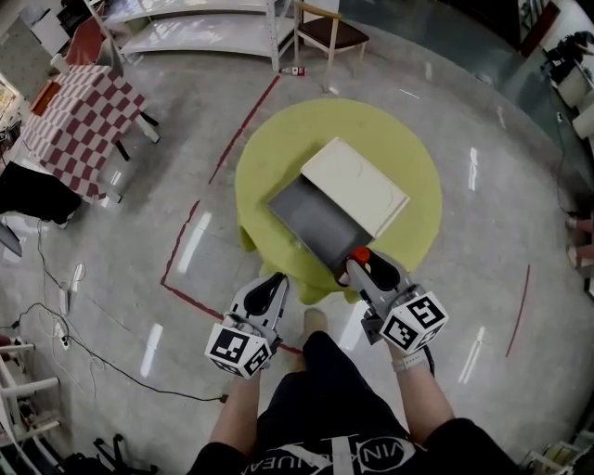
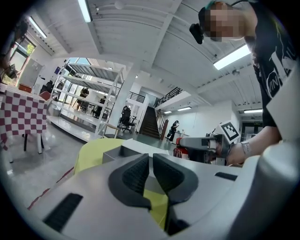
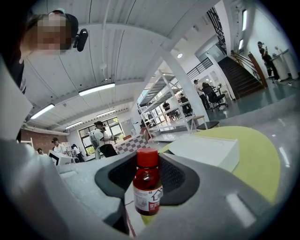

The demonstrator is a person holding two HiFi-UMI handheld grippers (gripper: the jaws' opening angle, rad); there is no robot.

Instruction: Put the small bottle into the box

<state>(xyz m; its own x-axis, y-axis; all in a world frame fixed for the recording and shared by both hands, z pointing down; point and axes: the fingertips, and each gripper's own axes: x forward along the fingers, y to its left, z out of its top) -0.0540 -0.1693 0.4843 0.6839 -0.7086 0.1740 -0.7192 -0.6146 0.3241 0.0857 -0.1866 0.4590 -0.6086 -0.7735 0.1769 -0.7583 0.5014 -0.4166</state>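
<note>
A small bottle with dark red liquid, a red cap and a white label stands upright between the jaws of my right gripper, which is shut on it at the near right edge of the round yellow-green table. The right gripper view shows the bottle held at its middle. The box lies open on the table: a grey tray with its white lid behind. The bottle is just off the tray's near corner. My left gripper hangs off the table's near edge, shut and empty, as the left gripper view shows.
A red-and-white checkered table stands far left, a chair and white shelving at the back. Red tape lines mark the floor and cables trail at the lower left. My legs are just below the table.
</note>
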